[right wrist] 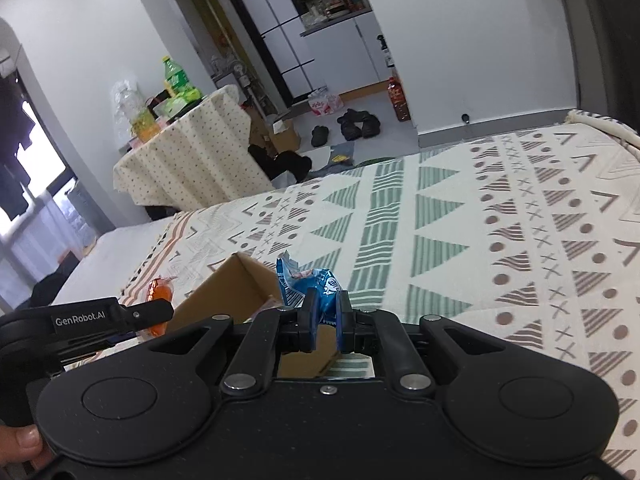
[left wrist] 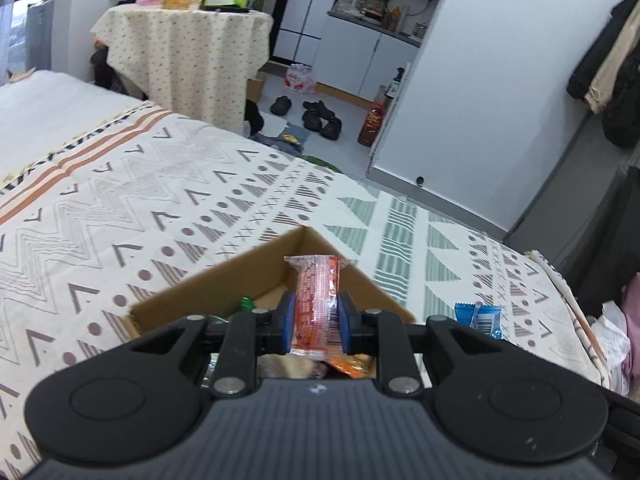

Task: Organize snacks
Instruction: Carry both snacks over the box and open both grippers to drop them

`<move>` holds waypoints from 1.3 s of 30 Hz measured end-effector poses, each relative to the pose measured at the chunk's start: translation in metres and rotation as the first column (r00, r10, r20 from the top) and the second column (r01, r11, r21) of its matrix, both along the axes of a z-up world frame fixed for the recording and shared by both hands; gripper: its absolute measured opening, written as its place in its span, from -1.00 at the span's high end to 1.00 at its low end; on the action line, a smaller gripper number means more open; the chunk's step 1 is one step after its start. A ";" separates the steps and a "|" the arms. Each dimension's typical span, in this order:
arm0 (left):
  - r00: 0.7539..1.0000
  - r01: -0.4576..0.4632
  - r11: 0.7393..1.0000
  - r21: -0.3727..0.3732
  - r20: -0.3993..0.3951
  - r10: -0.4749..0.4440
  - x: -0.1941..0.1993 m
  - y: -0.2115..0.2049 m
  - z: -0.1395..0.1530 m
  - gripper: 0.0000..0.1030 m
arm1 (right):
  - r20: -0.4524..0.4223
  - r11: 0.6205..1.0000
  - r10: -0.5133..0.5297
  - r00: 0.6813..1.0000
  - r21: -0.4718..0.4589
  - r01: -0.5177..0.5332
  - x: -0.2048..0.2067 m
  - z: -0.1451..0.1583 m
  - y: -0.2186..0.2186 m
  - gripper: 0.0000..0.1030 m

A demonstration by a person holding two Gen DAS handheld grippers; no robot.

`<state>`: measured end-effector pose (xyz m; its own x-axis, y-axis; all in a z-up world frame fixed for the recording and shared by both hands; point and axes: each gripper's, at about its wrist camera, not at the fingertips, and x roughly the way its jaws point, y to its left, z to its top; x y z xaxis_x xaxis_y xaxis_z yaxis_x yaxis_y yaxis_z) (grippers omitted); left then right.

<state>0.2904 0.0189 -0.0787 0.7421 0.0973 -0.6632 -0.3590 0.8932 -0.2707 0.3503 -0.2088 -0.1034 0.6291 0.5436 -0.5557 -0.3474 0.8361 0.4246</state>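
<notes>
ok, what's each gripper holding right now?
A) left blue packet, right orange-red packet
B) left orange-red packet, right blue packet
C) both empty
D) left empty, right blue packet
B: the left gripper is clamped on the orange-red packet above the cardboard box, and the right gripper pinches the blue packet.

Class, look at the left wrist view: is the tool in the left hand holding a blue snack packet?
No: the left tool is shut on an orange snack packet above the cardboard box.
</notes>
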 end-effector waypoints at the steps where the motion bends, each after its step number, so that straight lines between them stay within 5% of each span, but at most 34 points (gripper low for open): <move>1: 1.000 -0.002 1.000 -0.006 -0.003 0.002 0.000 0.005 0.000 0.59 | -0.001 1.000 0.007 1.000 -0.003 -0.007 0.000 0.001 0.006 0.84; 14: 0.998 -0.014 0.996 -0.092 -0.056 0.009 -0.002 0.064 -0.017 0.57 | 0.001 0.996 0.073 0.997 -0.049 -0.073 0.008 0.010 0.087 0.84; 24: 0.996 -0.048 0.989 -0.136 -0.087 0.036 -0.008 0.093 -0.020 -0.04 | 0.007 0.993 0.092 0.996 -0.072 -0.091 0.009 0.019 0.127 0.82; 27: 0.995 -0.043 0.990 -0.131 -0.099 0.030 -0.011 0.096 -0.018 -0.21 | -0.005 0.995 0.079 0.997 -0.058 -0.079 0.010 0.018 0.131 0.67; 29: 0.994 -0.040 0.992 -0.121 -0.106 0.027 -0.014 0.097 -0.016 -0.30 | -0.031 0.996 0.069 0.997 -0.057 -0.070 0.009 0.017 0.130 0.36; 39: 0.986 -0.007 0.997 -0.078 -0.169 -0.007 -0.028 0.089 0.003 -0.68 | -0.075 0.992 0.008 0.997 -0.123 -0.017 -0.022 0.024 0.103 0.36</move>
